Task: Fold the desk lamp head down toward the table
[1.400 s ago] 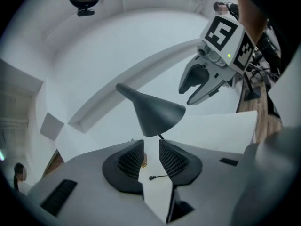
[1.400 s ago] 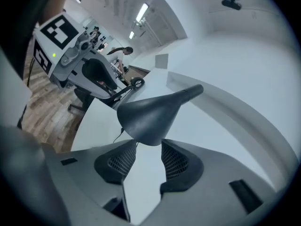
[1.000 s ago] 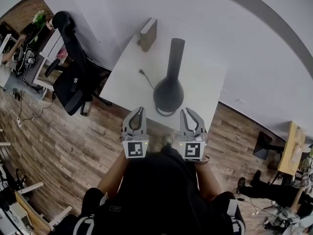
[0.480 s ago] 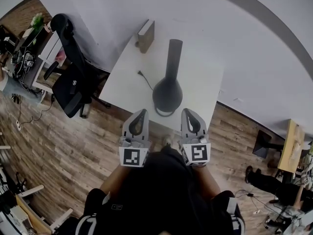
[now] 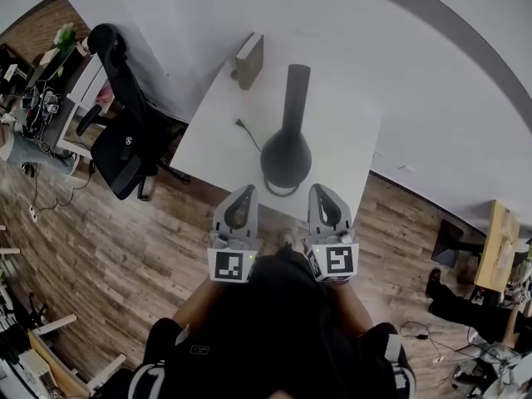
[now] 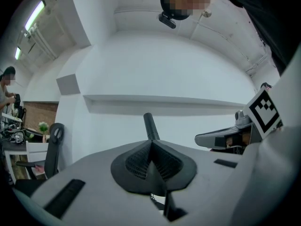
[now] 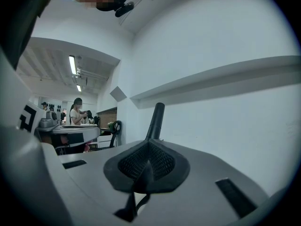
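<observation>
Your left gripper (image 5: pixel 246 192) is fully closed. In the left gripper view its two jaws meet along one seam with nothing between them. Your right gripper (image 5: pixel 320 190) is in the same state, jaws pressed together and empty. Both grippers point level towards the table (image 5: pixel 341 152) and are side by side just off its near edge, over the wood floor (image 5: pixel 125 256). Neither touches anything.

The desk lamp (image 5: pixel 287 152) stands on the white table, directly ahead of the gap between your two grippers and apart from both. Its round dark base sits close to the near edge. Its dark column rises from the base, close to upright in both gripper views, and has not been folded down. I cannot tell from any view where the column ends and the head begins.

A dark cable (image 5: pixel 248 133) runs across the tabletop from the left side of the base. A brown box (image 5: pixel 249 59) sits at the far left corner of the table, well apart from the lamp.

A black office chair (image 5: pixel 125 135) stands on the floor to the left of the table. In the right gripper view, a person (image 7: pixel 77 111) stands at a desk in the far background.
</observation>
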